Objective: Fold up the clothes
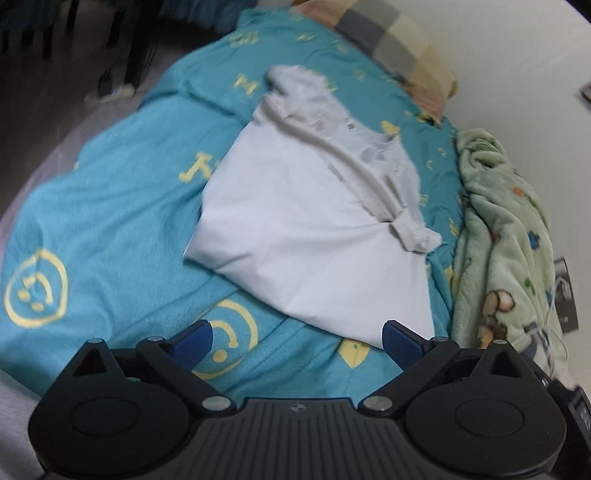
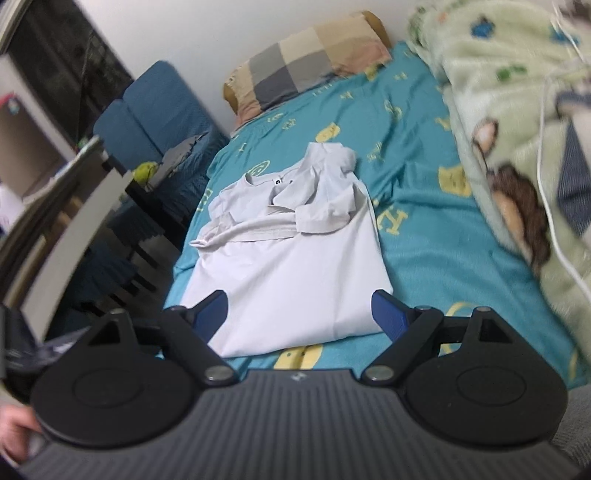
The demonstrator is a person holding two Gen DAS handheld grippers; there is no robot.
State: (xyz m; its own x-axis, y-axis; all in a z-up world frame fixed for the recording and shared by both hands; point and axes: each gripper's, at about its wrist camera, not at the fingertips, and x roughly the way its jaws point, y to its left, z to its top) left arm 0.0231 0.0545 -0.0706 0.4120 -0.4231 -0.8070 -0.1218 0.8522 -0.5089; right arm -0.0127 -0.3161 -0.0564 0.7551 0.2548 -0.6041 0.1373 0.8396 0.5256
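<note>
Lying partly folded on the bed, a white polo shirt point(image 1: 295, 236) point(image 2: 284, 251) has its sleeves and collar gathered inward across the upper body, leaving a smooth lower panel and a bunched ridge of fabric. The left gripper point(image 1: 297, 341) hovers with its blue fingers spread wide and empty, the shirt's near corner just ahead of its right-hand finger. The right gripper point(image 2: 299, 312) is likewise spread wide and holds nothing, its fingers framing the shirt's hem, which sits directly ahead between them.

The shirt rests on a teal bedspread point(image 1: 110, 229) point(image 2: 424, 236) printed with yellow faces and characters. A checked pillow point(image 1: 399, 44) point(image 2: 306, 55) lies far ahead of both grippers, against a white wall point(image 2: 258, 29). A pale green fleece blanket point(image 1: 502, 236) point(image 2: 509, 110) with cartoon animals is heaped to the right of both. Left of the right gripper stand a blue chair point(image 2: 147, 110) and dark furniture, blurred.
</note>
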